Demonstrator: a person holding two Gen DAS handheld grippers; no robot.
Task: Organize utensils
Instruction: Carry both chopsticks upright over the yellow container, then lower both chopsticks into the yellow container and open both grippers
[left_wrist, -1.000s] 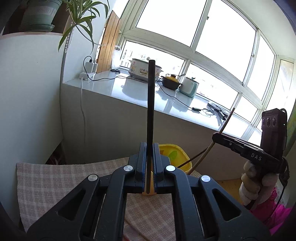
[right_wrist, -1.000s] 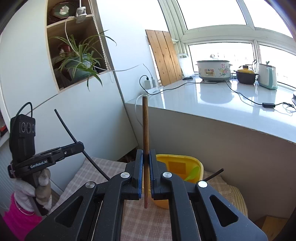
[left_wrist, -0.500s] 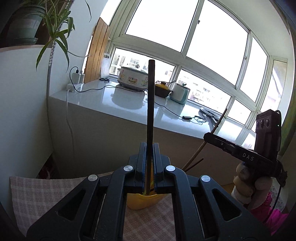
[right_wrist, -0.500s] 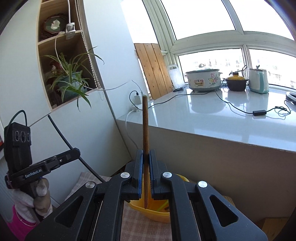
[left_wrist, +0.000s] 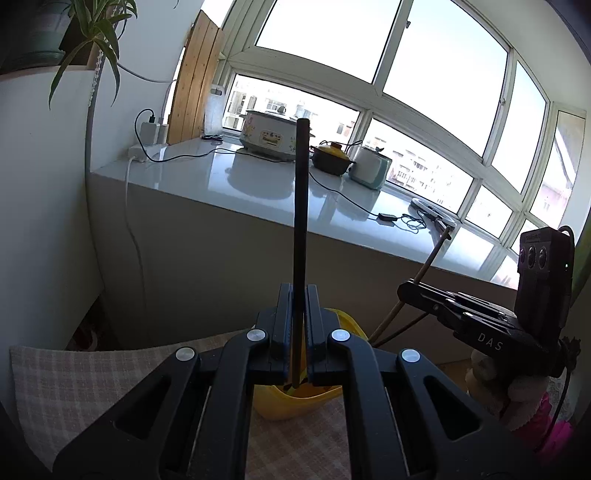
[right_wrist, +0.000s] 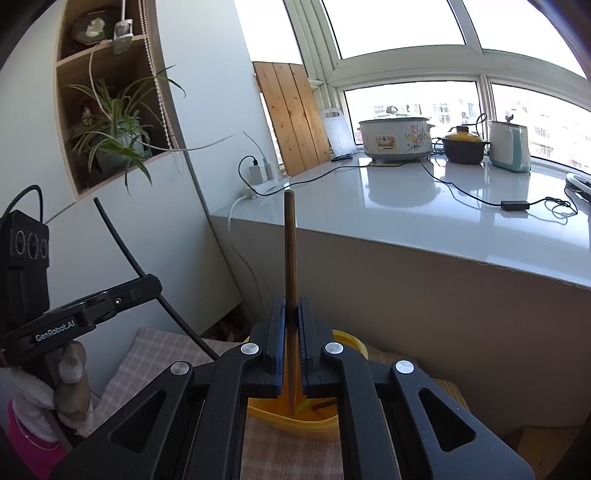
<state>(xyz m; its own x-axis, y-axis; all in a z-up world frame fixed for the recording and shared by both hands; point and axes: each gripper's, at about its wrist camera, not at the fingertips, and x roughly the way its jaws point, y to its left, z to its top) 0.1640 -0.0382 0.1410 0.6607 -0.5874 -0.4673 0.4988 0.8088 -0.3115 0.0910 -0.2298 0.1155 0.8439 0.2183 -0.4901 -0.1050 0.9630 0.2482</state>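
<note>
A black chopstick (left_wrist: 300, 229) stands upright in my left gripper (left_wrist: 297, 332), which is shut on it. Its lower tip hangs over the mouth of the yellow holder (left_wrist: 291, 404) on the checked cloth. My right gripper (right_wrist: 291, 347) is shut on a brown wooden chopstick (right_wrist: 290, 254), also upright, with its lower end inside the yellow holder (right_wrist: 295, 419). From the left wrist, the right gripper (left_wrist: 406, 291) and its brown chopstick (left_wrist: 424, 271) show at the right. From the right wrist, the left gripper (right_wrist: 157, 282) and its black chopstick (right_wrist: 122, 240) show at the left.
A checked cloth (left_wrist: 92, 387) covers the table under the holder. Behind it runs a white counter (right_wrist: 424, 206) with a rice cooker (right_wrist: 395, 138), a dark pot (right_wrist: 463, 149), a kettle (right_wrist: 509, 146) and cables. A potted plant (right_wrist: 118, 136) sits in a shelf niche at left.
Both grippers have moved forward toward the yellow holder, which now sits right under their jaws. Each chopstick's lower tip now hangs over or inside the holder's mouth.
</note>
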